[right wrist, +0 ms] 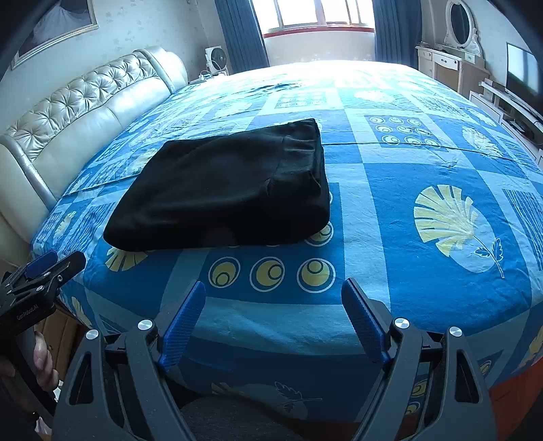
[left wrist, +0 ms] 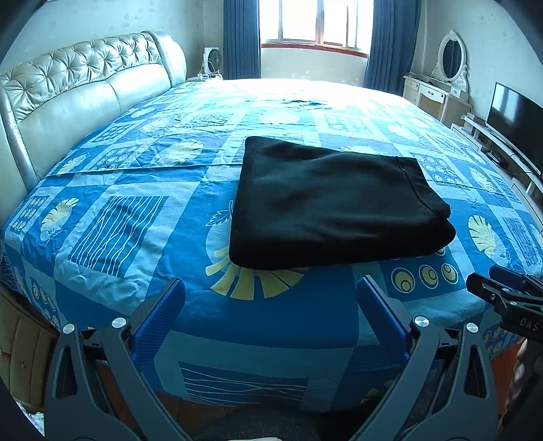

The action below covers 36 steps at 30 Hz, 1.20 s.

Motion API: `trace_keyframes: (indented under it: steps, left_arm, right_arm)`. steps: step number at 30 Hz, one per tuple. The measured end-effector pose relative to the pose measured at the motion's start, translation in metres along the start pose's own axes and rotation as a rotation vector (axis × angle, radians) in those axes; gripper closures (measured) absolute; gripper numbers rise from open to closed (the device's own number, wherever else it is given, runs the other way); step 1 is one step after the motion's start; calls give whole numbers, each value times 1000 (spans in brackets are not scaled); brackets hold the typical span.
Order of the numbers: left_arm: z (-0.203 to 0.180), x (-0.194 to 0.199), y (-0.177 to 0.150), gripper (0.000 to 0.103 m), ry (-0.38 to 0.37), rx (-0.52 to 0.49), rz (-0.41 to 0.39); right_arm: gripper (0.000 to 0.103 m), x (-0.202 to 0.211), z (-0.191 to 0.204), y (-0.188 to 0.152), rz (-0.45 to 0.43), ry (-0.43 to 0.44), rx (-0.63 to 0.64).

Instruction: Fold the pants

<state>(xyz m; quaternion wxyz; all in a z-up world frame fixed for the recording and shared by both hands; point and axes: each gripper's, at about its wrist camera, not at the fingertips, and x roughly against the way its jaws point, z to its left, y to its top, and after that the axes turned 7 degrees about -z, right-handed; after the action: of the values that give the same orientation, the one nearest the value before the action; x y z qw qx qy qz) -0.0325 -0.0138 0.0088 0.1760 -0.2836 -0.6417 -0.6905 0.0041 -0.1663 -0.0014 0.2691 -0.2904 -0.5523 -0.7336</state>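
Note:
The black pants (left wrist: 336,207) lie folded into a thick rectangle on the bed, with the hem band at its right end; they also show in the right wrist view (right wrist: 224,193). My left gripper (left wrist: 269,288) is open and empty, held over the bed's near edge just short of the pants. My right gripper (right wrist: 273,291) is open and empty, near the same edge and to the right of the pants. Each gripper shows at the side of the other's view, the right one in the left wrist view (left wrist: 505,291) and the left one in the right wrist view (right wrist: 44,271).
The bed has a blue patterned sheet (left wrist: 135,210) and a padded beige headboard (left wrist: 78,91) on the left. A dresser with an oval mirror (left wrist: 451,61) and a TV (left wrist: 516,118) stand at the right. A window with blue curtains (left wrist: 319,23) is at the back.

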Motion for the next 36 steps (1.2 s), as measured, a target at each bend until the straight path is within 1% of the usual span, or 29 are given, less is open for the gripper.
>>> trace_keyframes:
  steps: [5,8,19,26,32,36]
  left_arm:
    - [-3,2,-1,2,13,-13,-10]
    - [-4,1,-1,2,5,-20,-5]
    - [-2,-2,-2,2,-7,5,22]
    - [-1,-2,-2,2,-5,11,25]
    - [-1,-6,-5,2,-3,7,61]
    - [-3,-3,-5,2,6,-5,46]
  right_arm:
    - [22,-1,-1,-1,2,-1,4]
    - [22,-1,-2,-1,3,-5,8]
    - [22,1,-3,-1,-8,-21,14]
    - [22,1,-3,-2,-4,-21,15]
    - [22,-1,-4,-2,1,-22,18]
    - [22,-1,-3,-2,3,-21,19]
